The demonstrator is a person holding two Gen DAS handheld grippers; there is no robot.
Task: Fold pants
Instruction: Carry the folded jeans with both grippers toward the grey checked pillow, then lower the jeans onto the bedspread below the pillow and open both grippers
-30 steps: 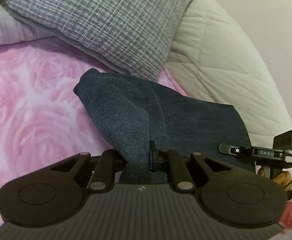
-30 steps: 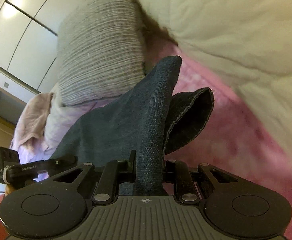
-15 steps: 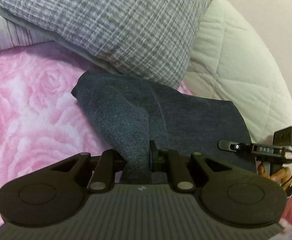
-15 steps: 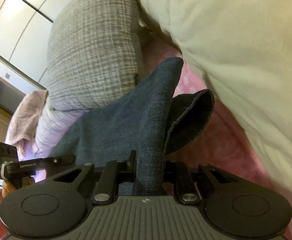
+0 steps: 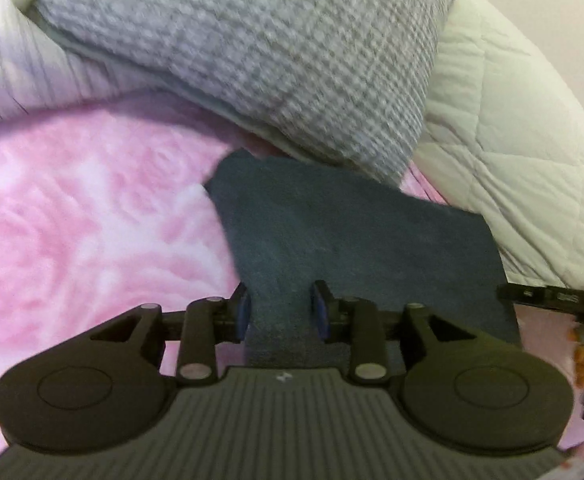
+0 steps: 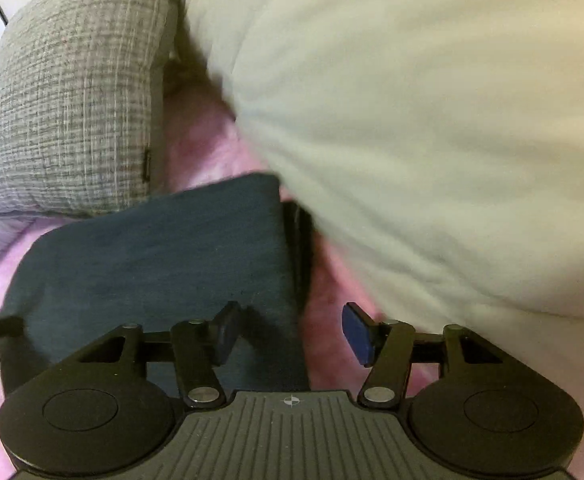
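Dark blue denim pants [image 5: 355, 240], folded into a flat rectangular stack, lie on a pink rose-patterned bedspread [image 5: 84, 240], with the far edge just beside a grey woven pillow [image 5: 260, 48] and the right side bordered by a cream quilted duvet [image 5: 511, 160]. The left gripper [image 5: 282, 314] points down at the near edge of the stack; its jaws are opening, a strip of denim lies between the blue pads, and neither pad visibly presses on it. The right gripper [image 6: 292, 332] is over the stack's right corner; its jaws are opening and stand wide, the left finger [image 6: 226, 332] above the denim, the right finger over bare bedspread, cloth not clamped. In the right wrist view the pants [image 6: 164, 256] show a stacked fold edge at the right, near the duvet [image 6: 431, 120]. Both views are motion-blurred.
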